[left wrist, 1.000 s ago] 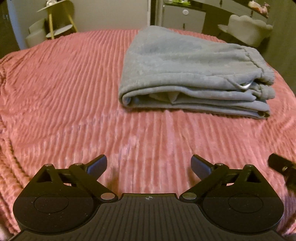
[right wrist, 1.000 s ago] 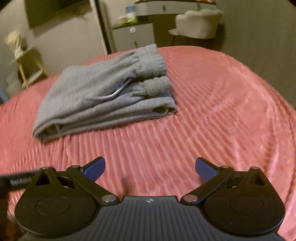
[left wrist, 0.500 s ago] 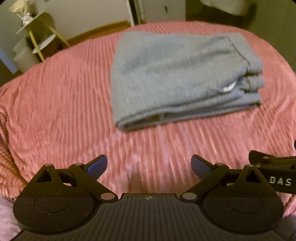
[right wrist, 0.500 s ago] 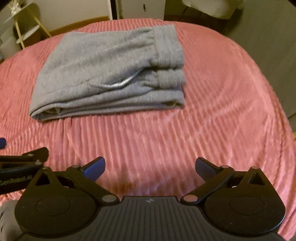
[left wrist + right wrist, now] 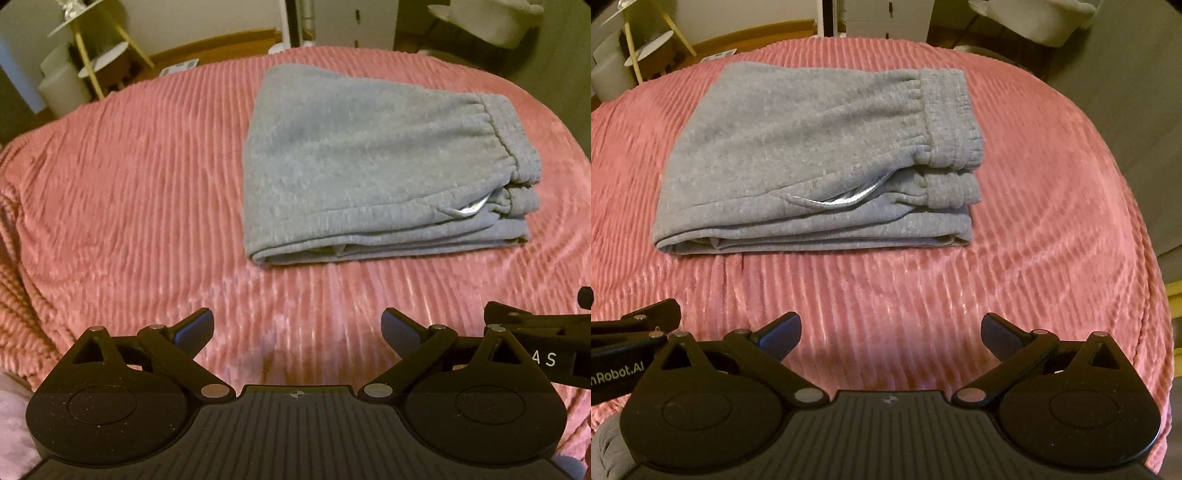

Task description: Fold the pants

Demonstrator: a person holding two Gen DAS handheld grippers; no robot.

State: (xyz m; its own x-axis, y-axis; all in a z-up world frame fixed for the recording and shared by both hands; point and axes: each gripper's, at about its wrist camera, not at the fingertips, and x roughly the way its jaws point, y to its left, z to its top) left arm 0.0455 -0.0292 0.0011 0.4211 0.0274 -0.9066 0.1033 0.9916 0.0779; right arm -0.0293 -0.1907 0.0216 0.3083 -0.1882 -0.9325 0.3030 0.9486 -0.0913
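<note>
Grey sweatpants [image 5: 373, 166] lie folded in a flat stack on the pink ribbed bedspread [image 5: 129, 192], waistband to the right. They also show in the right wrist view [image 5: 812, 158], with a pale pocket edge peeking out. My left gripper [image 5: 297, 332] is open and empty, held above the bedspread well short of the pants. My right gripper [image 5: 890, 334] is open and empty too, equally short of them. Each gripper's side shows at the other view's edge.
The bedspread [image 5: 1052, 221] drops away at the right edge. A yellow-legged shelf stand [image 5: 85, 55] stands beyond the bed at back left. White drawers [image 5: 890, 14] and a pale armchair [image 5: 491, 18] stand behind the bed.
Both grippers have risen and drawn back from the pants, so I look down on the stack from higher. Both have stayed open. The pants have not moved.
</note>
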